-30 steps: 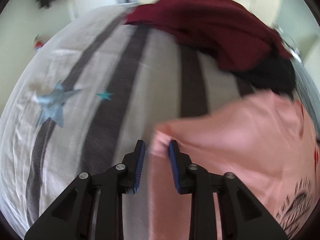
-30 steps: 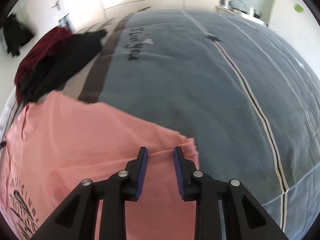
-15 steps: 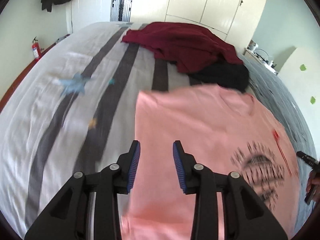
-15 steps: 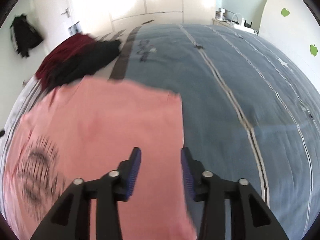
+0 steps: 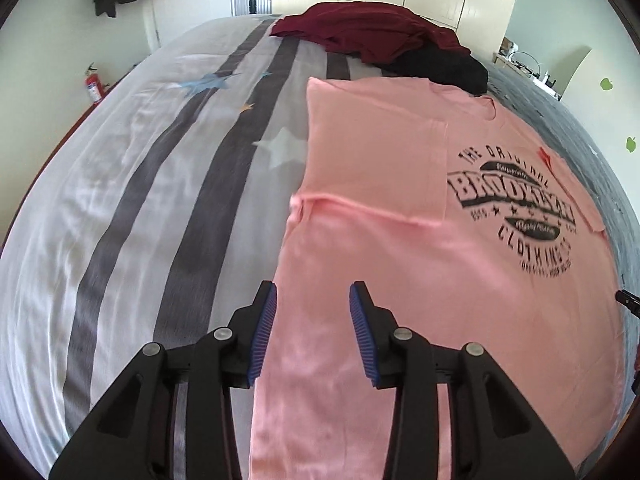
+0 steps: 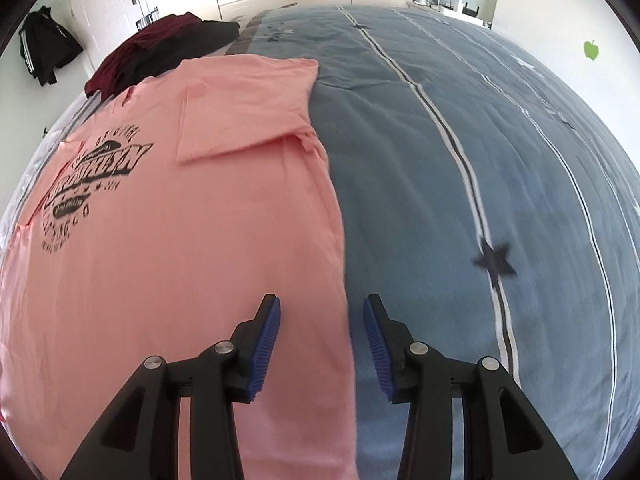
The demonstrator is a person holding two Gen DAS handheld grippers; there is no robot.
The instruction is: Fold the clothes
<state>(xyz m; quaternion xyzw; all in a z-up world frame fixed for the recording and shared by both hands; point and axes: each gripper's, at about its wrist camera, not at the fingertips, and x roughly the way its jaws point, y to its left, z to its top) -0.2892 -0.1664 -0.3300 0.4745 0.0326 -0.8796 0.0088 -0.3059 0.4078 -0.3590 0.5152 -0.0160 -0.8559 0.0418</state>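
A fire extinguisher (image 5: 94,85) stands by the wall at the far left of the left wrist view, beyond the edge of the bed (image 5: 120,208). The bed's left half is pale with dark grey stripes and a few stars. At its far end lies a heap of maroon clothing (image 5: 372,34) with a black garment (image 5: 444,66) touching its right side.

The pink T-shirt (image 5: 400,280) lies flat, print up, along the middle of the bed, its collar toward the far heap. Both sleeves are folded in over the body: the left one ends at a straight edge beside the black lettering, and in the right wrist view the right sleeve (image 6: 244,112) lies as a flat panel across the shoulder.

The left gripper (image 5: 312,320) hangs over the shirt's near left edge with its fingers spread wide, nothing between the blue pads. The right gripper (image 6: 322,332) sits over the shirt's near right edge, fingers likewise released and empty; the hem line runs between them, pink cloth under the left finger and blue bedding (image 6: 460,168) under the right.

The bed's right half is blue-grey with thin white and dark stripes and a dark star (image 6: 494,262). Green leaf stickers (image 6: 591,49) dot the far right wall.
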